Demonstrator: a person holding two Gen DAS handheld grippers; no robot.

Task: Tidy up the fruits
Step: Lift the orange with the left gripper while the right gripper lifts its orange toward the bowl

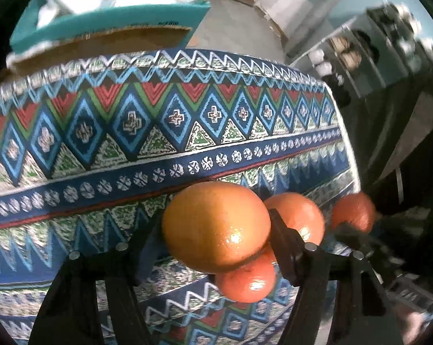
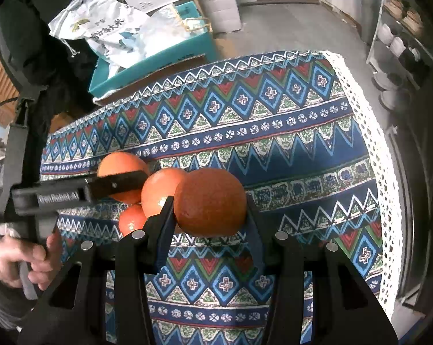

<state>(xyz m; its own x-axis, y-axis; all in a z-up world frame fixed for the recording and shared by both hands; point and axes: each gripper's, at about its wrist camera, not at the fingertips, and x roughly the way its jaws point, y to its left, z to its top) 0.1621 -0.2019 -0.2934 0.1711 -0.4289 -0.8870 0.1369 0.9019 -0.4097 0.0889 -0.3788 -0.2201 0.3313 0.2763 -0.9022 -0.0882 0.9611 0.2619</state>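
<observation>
- Right gripper is clamped on a dark, rough-skinned orange, one finger on each side, held just above the patterned tablecloth.
- Left gripper has a paler yellow-orange fruit sitting between its fingers. The right-side finger looks pressed against the fruit, the left-side one is hidden behind it, so I honestly can't tell if it's a firm grip or just closing in.
- Right next to those, two more oranges sit on the cloth: one touching the right gripper's near finger, and a smaller one tucked below it.
- All four fruits are bunched near the middle of the table, so the sorting looks well underway.
- Risks imo: round fruit rolls. If either finger bumps the loose oranges on release, they could scoot across the cloth toward the lace edge.
- Also the two grippers are super close, so a clash could knock a fruit free.
</observation>
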